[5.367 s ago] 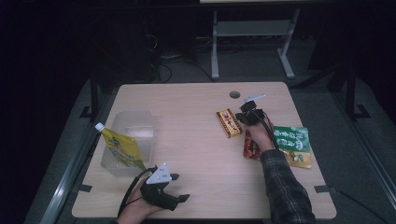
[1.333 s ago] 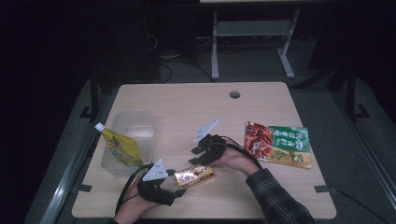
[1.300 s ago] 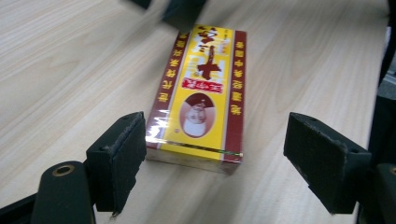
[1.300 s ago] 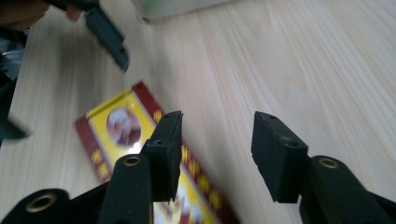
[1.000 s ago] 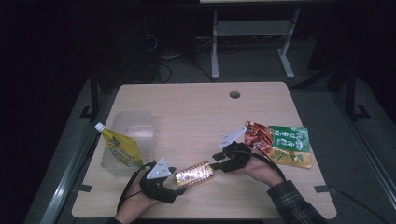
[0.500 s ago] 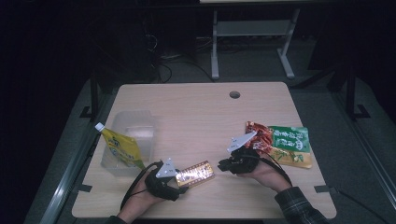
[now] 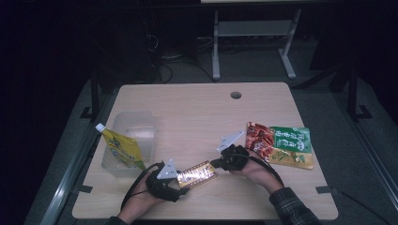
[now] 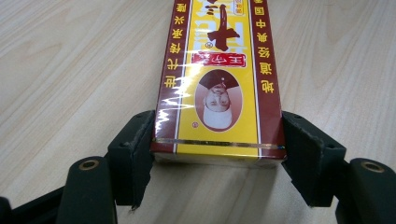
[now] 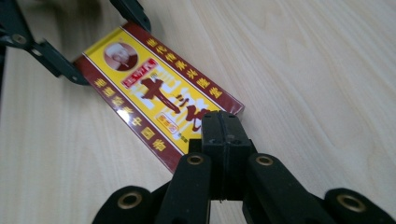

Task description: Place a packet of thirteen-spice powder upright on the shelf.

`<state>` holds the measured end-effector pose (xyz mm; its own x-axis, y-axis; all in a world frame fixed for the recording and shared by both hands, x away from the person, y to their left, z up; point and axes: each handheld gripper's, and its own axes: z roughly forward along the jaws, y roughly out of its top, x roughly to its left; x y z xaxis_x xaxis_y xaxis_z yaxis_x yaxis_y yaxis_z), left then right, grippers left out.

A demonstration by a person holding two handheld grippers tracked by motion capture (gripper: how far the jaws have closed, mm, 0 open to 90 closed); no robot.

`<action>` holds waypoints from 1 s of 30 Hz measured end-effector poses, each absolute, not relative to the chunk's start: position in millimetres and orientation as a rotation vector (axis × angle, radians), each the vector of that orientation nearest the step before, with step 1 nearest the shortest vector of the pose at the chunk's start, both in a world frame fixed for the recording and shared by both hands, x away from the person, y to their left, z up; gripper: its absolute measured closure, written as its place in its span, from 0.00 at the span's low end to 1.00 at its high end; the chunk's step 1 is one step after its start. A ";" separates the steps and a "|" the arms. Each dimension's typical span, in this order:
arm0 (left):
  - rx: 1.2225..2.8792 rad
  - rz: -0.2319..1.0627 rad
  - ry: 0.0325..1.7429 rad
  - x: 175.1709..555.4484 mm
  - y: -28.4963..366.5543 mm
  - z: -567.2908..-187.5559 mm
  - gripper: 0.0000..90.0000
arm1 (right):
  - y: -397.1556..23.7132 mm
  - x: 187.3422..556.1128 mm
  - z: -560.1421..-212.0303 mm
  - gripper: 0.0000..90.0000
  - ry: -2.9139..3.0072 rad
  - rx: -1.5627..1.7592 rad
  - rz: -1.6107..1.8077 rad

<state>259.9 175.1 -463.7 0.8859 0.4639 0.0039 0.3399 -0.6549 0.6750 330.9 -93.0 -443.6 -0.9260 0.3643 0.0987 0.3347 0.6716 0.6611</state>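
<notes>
You have handed the yellow box (image 7: 197, 174) across: your left gripper (image 8: 219, 154) clamps its near end by the long sides, while your right gripper (image 9: 223, 135), jaws pressed together and empty, sits at the far end; the clear bin (image 7: 131, 140) beyond your left gripper, perhaps where it goes, waits. Count one box, one bin, one yellow pouch (image 7: 121, 149) in it, two snack packets (image 7: 280, 145) past your right gripper

The yellow-and-maroon box (image 8: 219, 88) is cardboard under glossy, glare-catching film. The counter (image 7: 197, 112) is pale matt wood-grain laminate. The tub (image 7: 133, 126) at left is clear plastic; the snack packets (image 7: 281, 143) at right are shiny foil-like plastic.
</notes>
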 end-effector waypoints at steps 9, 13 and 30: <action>2.320 0.212 0.575 259.4 177.2 -458.9 0.35 | -90.7 331.8 -449.0 1.00 2.852 0.536 1.066; 2.284 0.208 0.565 259.3 179.2 -453.8 0.35 | -92.2 332.7 -449.3 1.00 2.858 0.542 1.065; 2.120 0.213 0.485 265.4 173.5 -416.8 0.35 | -95.7 333.4 -454.5 1.00 2.907 0.546 1.082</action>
